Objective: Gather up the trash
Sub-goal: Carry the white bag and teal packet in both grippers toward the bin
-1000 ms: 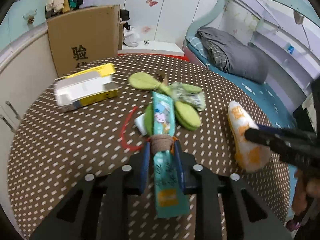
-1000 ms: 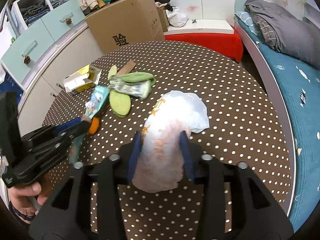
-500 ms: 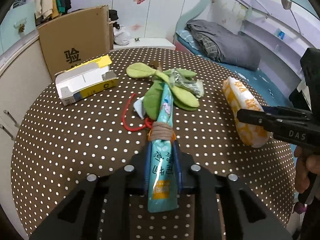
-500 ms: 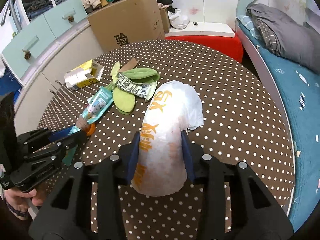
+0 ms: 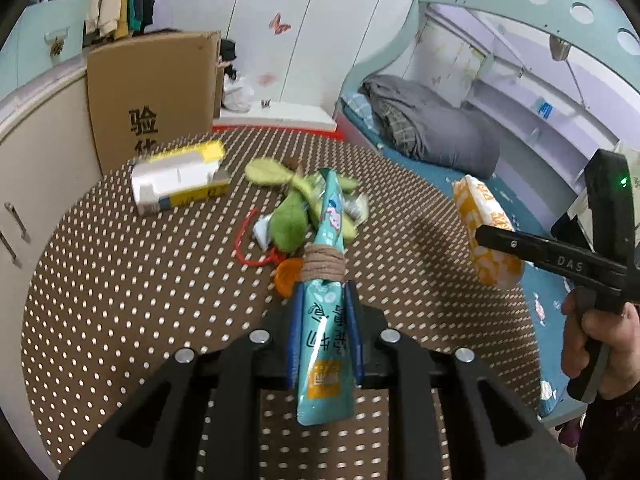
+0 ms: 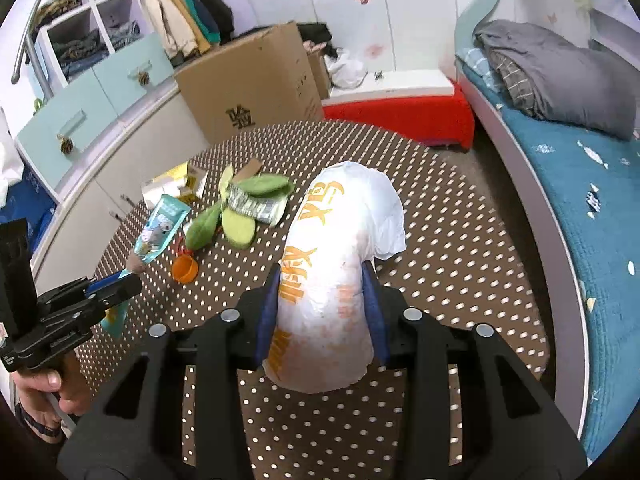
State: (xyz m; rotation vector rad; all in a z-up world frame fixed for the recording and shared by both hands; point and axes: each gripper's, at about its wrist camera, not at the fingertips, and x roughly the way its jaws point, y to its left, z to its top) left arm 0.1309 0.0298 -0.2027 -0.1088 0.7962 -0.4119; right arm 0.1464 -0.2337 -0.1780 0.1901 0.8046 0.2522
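L gripper: jaws pinching a teal snack pouch, blue pads tight on both flat sides. Pouch has a brown cord band wound round its middle; it sticks out fwd past the fingertips and hangs back under the gripper body, clear of the table.

R gripper: jaws clamped on a white wrapper w/ orange print, bulky, puffed out between the pads, loose white end flopping fwd. Held up off the round brown polka-dot table. R hand visible on the handle in L view.

On table beyond the L gripper: orange cap just in front of the fingertips, red loop of cord next to it, then green fabric leaf-shaped pieces piled w/ a crinkled silver-green wrapper lying on them. Further left: white-and-yellow carton, lying on its side, blurred.

Past table edge: big cardboard box against the cabinets, red low platform, bed w/ grey bedding to the right.
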